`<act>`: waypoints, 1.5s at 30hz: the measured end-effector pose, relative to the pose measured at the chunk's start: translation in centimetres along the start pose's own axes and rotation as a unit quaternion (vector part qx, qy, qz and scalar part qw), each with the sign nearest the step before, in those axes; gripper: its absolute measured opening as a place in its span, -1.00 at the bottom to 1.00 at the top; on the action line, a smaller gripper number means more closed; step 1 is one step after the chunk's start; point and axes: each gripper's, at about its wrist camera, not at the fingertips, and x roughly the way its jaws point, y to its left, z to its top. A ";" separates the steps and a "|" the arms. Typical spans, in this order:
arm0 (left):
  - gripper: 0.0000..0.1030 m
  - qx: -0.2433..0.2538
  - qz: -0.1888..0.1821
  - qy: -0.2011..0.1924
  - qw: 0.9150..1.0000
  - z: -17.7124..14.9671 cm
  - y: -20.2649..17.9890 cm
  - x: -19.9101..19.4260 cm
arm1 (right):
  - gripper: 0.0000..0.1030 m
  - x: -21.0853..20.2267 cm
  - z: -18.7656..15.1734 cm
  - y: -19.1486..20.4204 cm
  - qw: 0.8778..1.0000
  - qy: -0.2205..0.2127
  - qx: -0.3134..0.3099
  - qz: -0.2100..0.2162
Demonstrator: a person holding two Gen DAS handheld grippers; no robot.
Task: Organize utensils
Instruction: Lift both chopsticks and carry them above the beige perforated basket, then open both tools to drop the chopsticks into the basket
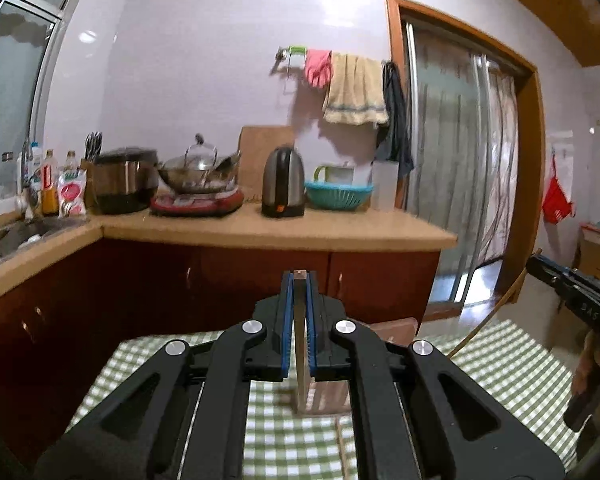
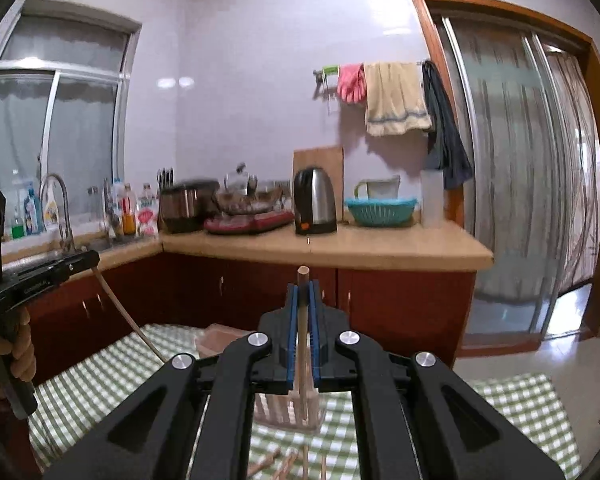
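Observation:
In the left wrist view my left gripper (image 1: 299, 280) is shut on a squared wooden chopstick (image 1: 299, 344) that stands upright over a clear slotted holder (image 1: 326, 398) on the checked cloth. My right gripper (image 2: 303, 286) is shut on a round wooden chopstick (image 2: 302, 320), also upright, above the same holder (image 2: 284, 408), which has sticks in it. Each gripper shows in the other's view with its stick hanging down: the right gripper (image 1: 536, 264) at the far right, the left gripper (image 2: 92, 259) at the far left. Several loose chopsticks (image 2: 286, 462) lie on the cloth.
The table with the green checked cloth (image 1: 512, 364) stands before a kitchen counter (image 1: 284, 232) holding a kettle (image 1: 283, 182), a wok on a red cooker, a rice cooker and a teal basket. A pinkish box (image 2: 216, 338) sits at the table's far edge. A person's hand (image 2: 18, 354) grips the left handle.

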 end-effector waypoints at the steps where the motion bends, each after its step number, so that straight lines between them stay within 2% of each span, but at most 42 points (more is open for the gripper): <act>1: -0.88 0.000 -0.002 -0.007 1.000 0.7 0.0 -0.1 | -0.88 0.0 0.7 -0.1 1.000 -0.008 0.002 0.004; 7: -0.88 0.007 -0.006 -0.055 0.998 4.9 -0.5 0.6 | -0.88 1.8 3.4 -0.1 0.999 -0.035 -0.001 0.011; 11: -0.88 0.009 -0.014 -0.052 0.999 5.9 -1.1 2.3 | -0.88 4.5 3.4 -0.5 1.000 -0.017 0.009 0.019; 22: -0.88 -0.006 -0.014 0.041 0.999 0.3 -0.8 9.5 | -0.88 10.8 -1.7 -1.4 0.996 0.072 0.044 0.030; 29: -0.87 -0.010 -0.001 0.080 0.997 -1.9 0.3 12.8 | -0.88 12.9 -3.0 -2.5 0.993 0.095 0.061 0.024; 31: -0.77 -0.009 0.006 0.083 0.996 -2.4 0.6 13.2 | -0.88 13.3 -3.2 -2.8 0.993 0.099 0.063 0.019; 32: -0.66 -0.008 0.009 0.084 0.996 -2.5 0.8 13.2 | -0.87 13.4 -3.3 -2.9 0.993 0.100 0.064 0.017; 33: -0.58 -0.005 0.013 0.084 0.996 -2.6 0.9 13.1 | -0.77 13.4 -3.4 -3.1 0.993 0.101 0.066 0.014; 34: -0.37 -0.003 0.016 0.082 0.996 -2.7 0.9 13.0 | -0.52 13.4 -3.4 -3.2 0.993 0.100 0.067 0.011; 35: -0.18 -0.004 0.017 0.080 0.997 -2.7 0.9 12.8 | -0.38 13.3 -3.4 -3.3 0.993 0.099 0.067 0.008; 36: -0.11 -0.005 0.018 0.077 0.997 -2.8 1.1 12.5 | -0.11 13.1 -3.4 -3.3 0.993 0.097 0.067 0.004; 37: -0.02 -0.006 0.019 0.076 0.997 -2.9 1.1 12.4 | 0.02 13.0 -3.4 -3.4 0.993 0.094 0.067 0.001; 39: 0.07 -0.006 0.020 0.076 0.997 -2.9 1.1 12.2 | 0.11 12.5 -3.3 -3.5 0.994 0.087 0.063 -0.006; 41: 0.25 -0.006 0.024 0.076 0.997 -3.1 1.2 11.9 | 0.27 11.9 -3.0 -3.4 0.995 0.081 0.055 -0.014; 45: 0.33 -0.010 0.025 0.077 0.997 -3.1 1.3 11.2 | 0.39 10.7 -2.2 -3.4 0.996 0.067 0.046 -0.027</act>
